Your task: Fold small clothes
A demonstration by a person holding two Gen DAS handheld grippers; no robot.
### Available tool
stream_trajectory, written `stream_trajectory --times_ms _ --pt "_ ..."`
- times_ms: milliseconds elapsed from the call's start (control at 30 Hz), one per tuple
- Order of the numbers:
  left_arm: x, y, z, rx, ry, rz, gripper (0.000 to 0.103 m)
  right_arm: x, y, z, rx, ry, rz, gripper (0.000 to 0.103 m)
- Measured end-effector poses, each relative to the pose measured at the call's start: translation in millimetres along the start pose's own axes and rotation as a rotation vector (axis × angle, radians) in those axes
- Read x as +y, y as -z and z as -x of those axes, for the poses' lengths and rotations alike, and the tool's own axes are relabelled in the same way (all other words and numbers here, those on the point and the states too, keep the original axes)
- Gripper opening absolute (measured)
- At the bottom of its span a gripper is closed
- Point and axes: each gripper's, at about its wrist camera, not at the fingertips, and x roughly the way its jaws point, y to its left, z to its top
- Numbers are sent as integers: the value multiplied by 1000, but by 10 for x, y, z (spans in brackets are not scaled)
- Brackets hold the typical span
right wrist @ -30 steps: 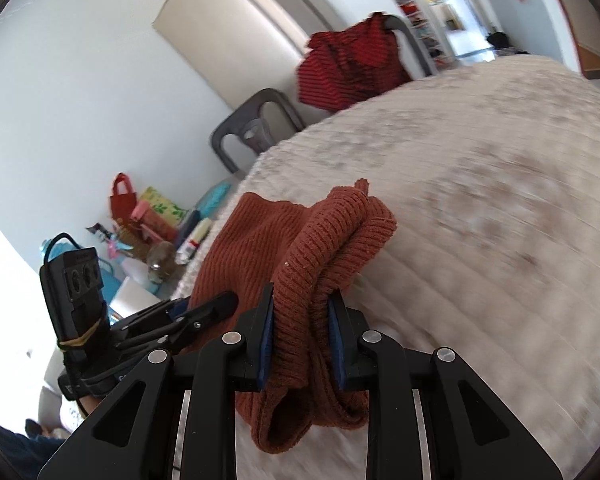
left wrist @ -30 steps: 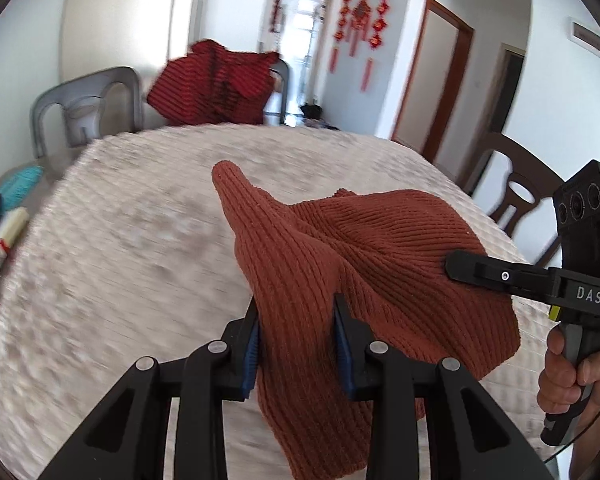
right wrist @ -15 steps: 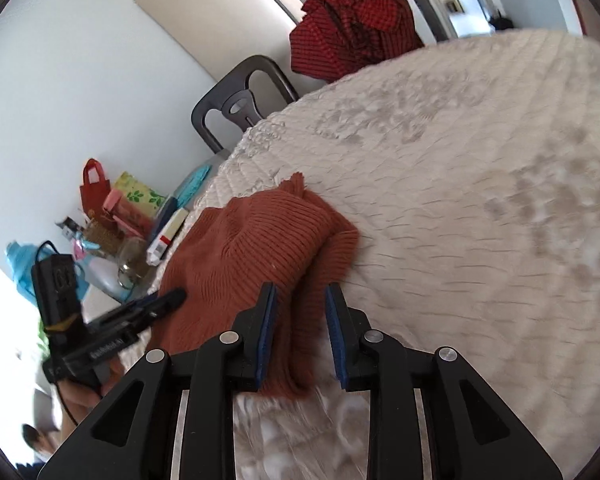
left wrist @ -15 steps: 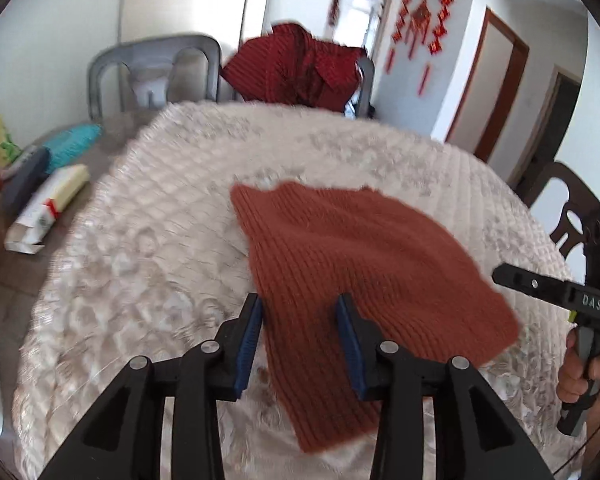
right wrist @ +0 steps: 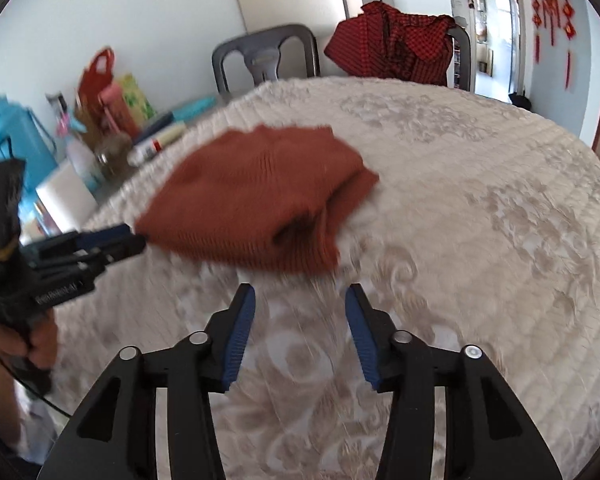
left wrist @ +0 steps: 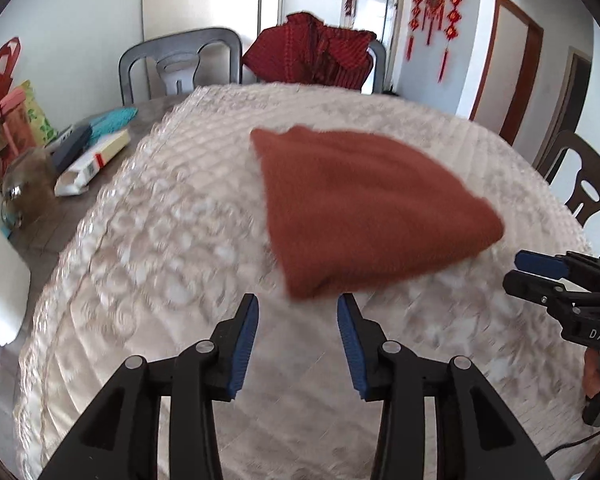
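A rust-brown knit garment [left wrist: 364, 204] lies folded on the cream quilted tablecloth [left wrist: 160, 240]; it also shows in the right wrist view [right wrist: 256, 204]. My left gripper [left wrist: 298, 312] is open and empty, just short of the garment's near corner. My right gripper [right wrist: 300, 304] is open and empty, just short of the garment's near edge. The right gripper also shows at the right edge of the left wrist view [left wrist: 540, 276]. The left gripper shows at the left of the right wrist view [right wrist: 112, 240], its tips near the garment's left corner.
A red checked garment [left wrist: 316, 56] hangs over a chair at the far side. A grey chair [left wrist: 180, 64] stands beside it. Boxes, a jar and bags [left wrist: 72, 156] crowd the table's left part. A dark wooden chair [left wrist: 580, 184] stands at the right.
Both grippers let go of the brown garment, opened and drew back. The garment dropped from held up to lying folded flat on the cloth.
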Motion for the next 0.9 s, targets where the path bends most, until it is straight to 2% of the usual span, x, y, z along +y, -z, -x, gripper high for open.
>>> stream_trajectory --times_ms 100,233,567,900 --pt "50 50 -59 44 -10 19 46 -1 78 -106 48 50 21 48" --pt "2 66 -60 48 -15 -1 53 -14 84 -90 47 31 25 55" --pt "-41 70 -70 53 -14 -26 60 153 89 -154 70 84 103 66" --pt "-57 70 -80 55 -18 -37 63 154 90 -154 70 85 105 67"
